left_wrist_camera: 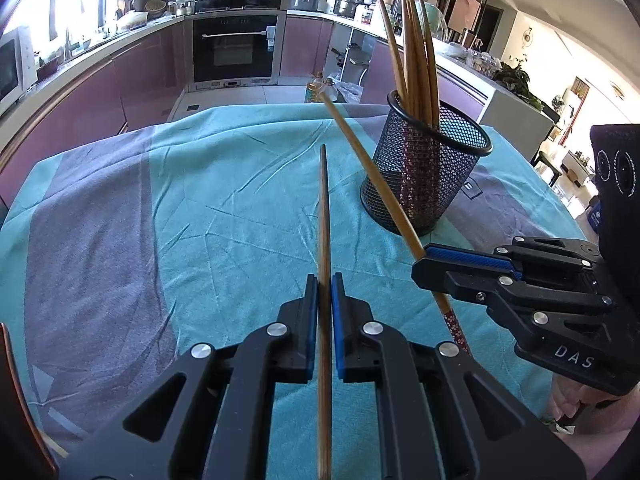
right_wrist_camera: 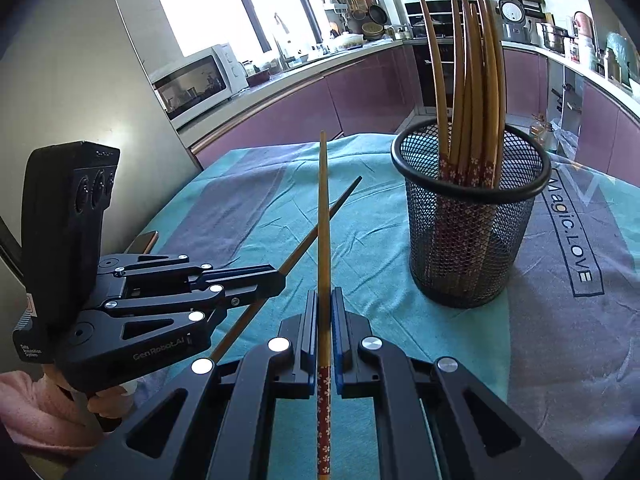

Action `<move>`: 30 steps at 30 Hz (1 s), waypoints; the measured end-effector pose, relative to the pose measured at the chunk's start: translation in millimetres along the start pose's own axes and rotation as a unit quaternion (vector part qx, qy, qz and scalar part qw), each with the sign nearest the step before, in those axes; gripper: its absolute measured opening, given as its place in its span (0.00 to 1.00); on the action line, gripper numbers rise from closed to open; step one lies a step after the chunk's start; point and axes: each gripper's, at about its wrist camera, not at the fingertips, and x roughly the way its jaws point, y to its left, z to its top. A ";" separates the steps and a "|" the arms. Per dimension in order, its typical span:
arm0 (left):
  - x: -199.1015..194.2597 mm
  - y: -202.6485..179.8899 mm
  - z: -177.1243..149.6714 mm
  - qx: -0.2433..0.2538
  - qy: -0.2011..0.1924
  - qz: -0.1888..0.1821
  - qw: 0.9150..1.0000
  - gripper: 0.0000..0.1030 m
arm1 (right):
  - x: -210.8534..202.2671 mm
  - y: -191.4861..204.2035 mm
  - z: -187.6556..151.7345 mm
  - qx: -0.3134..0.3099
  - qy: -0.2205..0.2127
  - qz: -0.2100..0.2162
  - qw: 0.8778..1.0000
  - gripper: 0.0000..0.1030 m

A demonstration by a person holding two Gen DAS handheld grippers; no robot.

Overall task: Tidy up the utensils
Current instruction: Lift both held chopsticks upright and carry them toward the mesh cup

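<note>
My left gripper [left_wrist_camera: 324, 280] is shut on a brown wooden chopstick [left_wrist_camera: 324, 216] whose thin tip points away over the cloth. To its right, my right gripper [left_wrist_camera: 418, 258] is shut on a second chopstick [left_wrist_camera: 360, 148] with a red flowered handle end. In the right wrist view that gripper [right_wrist_camera: 324, 296] clamps its chopstick [right_wrist_camera: 323, 208] just above the flowered part, and the left gripper [right_wrist_camera: 276, 276] crosses in from the left with its chopstick [right_wrist_camera: 320, 224]. A black mesh cup [left_wrist_camera: 428, 172] [right_wrist_camera: 468, 216] stands upright ahead and to the right of both grippers, holding several matching chopsticks.
A teal and grey cloth [left_wrist_camera: 180, 208] with printed lettering [right_wrist_camera: 568, 228] covers the table. A phone [right_wrist_camera: 142, 242] lies near the cloth's left edge. Behind the table run purple kitchen cabinets [left_wrist_camera: 132, 76], an oven [left_wrist_camera: 235, 46] and a microwave [right_wrist_camera: 196, 80]. A hand in a pink sleeve [right_wrist_camera: 36, 408] holds the left gripper.
</note>
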 end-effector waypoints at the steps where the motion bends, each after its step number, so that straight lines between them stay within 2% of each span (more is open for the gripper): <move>1: -1.4 0.7 0.8 0.000 -0.001 -0.001 1.000 0.07 | -1.4 0.2 0.0 0.000 -0.002 0.001 1.000 0.06; 30: -24.7 0.9 3.3 -0.001 -0.022 -0.033 0.999 0.07 | -25.3 -7.6 0.1 0.004 -0.031 0.011 0.999 0.06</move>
